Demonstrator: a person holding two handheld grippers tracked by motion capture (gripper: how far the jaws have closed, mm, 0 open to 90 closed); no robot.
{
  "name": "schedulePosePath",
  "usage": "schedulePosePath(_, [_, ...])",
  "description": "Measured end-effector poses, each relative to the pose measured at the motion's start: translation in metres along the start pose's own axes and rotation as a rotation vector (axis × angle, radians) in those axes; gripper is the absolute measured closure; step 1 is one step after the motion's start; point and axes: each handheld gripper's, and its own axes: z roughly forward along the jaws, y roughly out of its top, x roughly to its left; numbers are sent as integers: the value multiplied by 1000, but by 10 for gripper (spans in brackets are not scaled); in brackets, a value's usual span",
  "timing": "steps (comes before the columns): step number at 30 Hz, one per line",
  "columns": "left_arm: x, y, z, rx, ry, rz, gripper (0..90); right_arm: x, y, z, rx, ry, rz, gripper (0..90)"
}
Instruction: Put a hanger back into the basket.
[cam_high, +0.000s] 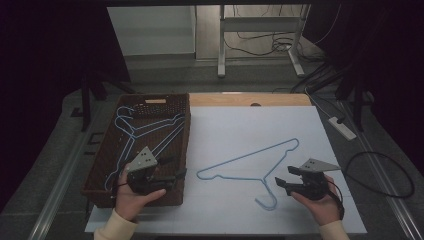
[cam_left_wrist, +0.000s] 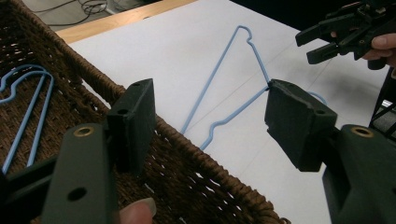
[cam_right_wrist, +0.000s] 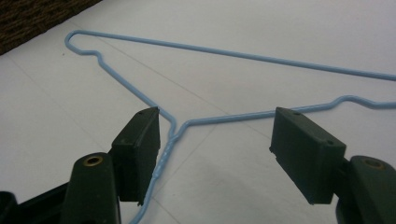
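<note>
A light blue wire hanger lies flat on the white tabletop, its hook towards the front edge. My right gripper hovers just right of the hook, open; in the right gripper view its jaws straddle the hanger's twisted neck without touching it. My left gripper is held open over the right rim of a brown wicker basket, nothing between its jaws. The left gripper view shows the basket rim, the table hanger and the right gripper beyond.
Several more blue hangers lie inside the basket, also seen in the left gripper view. A wooden strip borders the table's far edge. On the floor to the right lie a power strip and cables.
</note>
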Motion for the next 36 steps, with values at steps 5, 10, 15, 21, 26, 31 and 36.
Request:
schedulePosePath(5, [-3, 0, 1, 4, -9, 4, 346, 9, 2, 0, 41, 1, -24, 335])
schedulePosePath(10, [-5, -1, 1, 7, -12, 6, 347, 19, 2, 1, 94, 10, -58, 332])
schedulePosePath(15, [-7, 0, 2, 7, -16, 5, 347, 21, 9, 7, 117, 14, -85, 332])
schedulePosePath(21, [-8, 1, 2, 6, -21, 7, 348, 9, 29, 22, 141, 18, -108, 402])
schedulePosePath(26, [-8, 1, 1, 6, -21, 8, 348, -12, 45, 43, 200, -14, -122, 604])
schedulePosePath(31, [-6, 0, 1, 5, -23, 1, 348, -32, 59, 64, 280, -49, -144, 833])
schedulePosePath(36, [-6, 0, 0, 4, -21, 1, 348, -56, 66, 88, 365, -104, -147, 900])
